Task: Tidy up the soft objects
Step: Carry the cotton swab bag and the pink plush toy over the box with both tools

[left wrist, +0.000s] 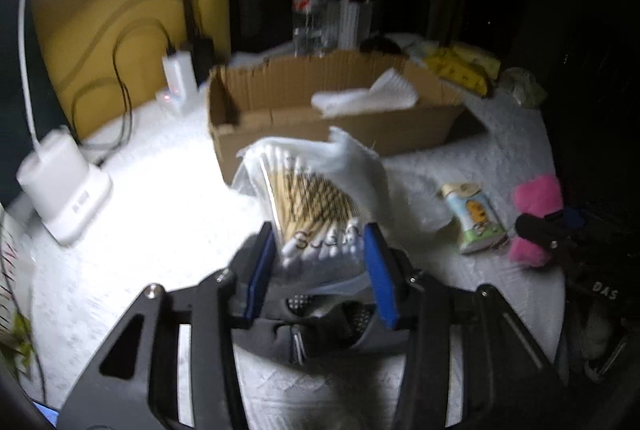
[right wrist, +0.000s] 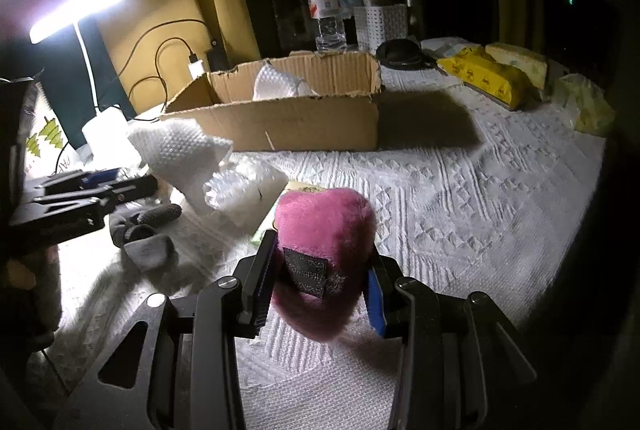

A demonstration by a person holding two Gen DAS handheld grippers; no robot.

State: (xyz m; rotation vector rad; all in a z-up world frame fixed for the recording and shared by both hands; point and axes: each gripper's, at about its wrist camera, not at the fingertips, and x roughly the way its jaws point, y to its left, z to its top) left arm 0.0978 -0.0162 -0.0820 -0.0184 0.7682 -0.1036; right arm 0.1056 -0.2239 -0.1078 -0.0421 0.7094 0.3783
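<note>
My left gripper (left wrist: 322,242) is shut on a clear bag of cotton swabs (left wrist: 308,197), held above the white cloth in front of an open cardboard box (left wrist: 336,133). A white tissue (left wrist: 364,95) lies in the box. A grey sock (left wrist: 320,270) lies under the left gripper. My right gripper (right wrist: 320,270) is shut on a pink plush pad (right wrist: 324,226) with a black velcro patch, just above the cloth. The pink pad also shows at the right in the left wrist view (left wrist: 538,205). The left gripper shows at the left in the right wrist view (right wrist: 96,185).
A small tissue pack (left wrist: 474,216) lies right of the bag. A desk lamp (left wrist: 60,185), chargers with cables (left wrist: 180,77), a water bottle (right wrist: 326,9), a white basket (right wrist: 380,23) and yellow tissue packs (right wrist: 488,77) ring the box. A white textured cloth (right wrist: 460,209) covers the table.
</note>
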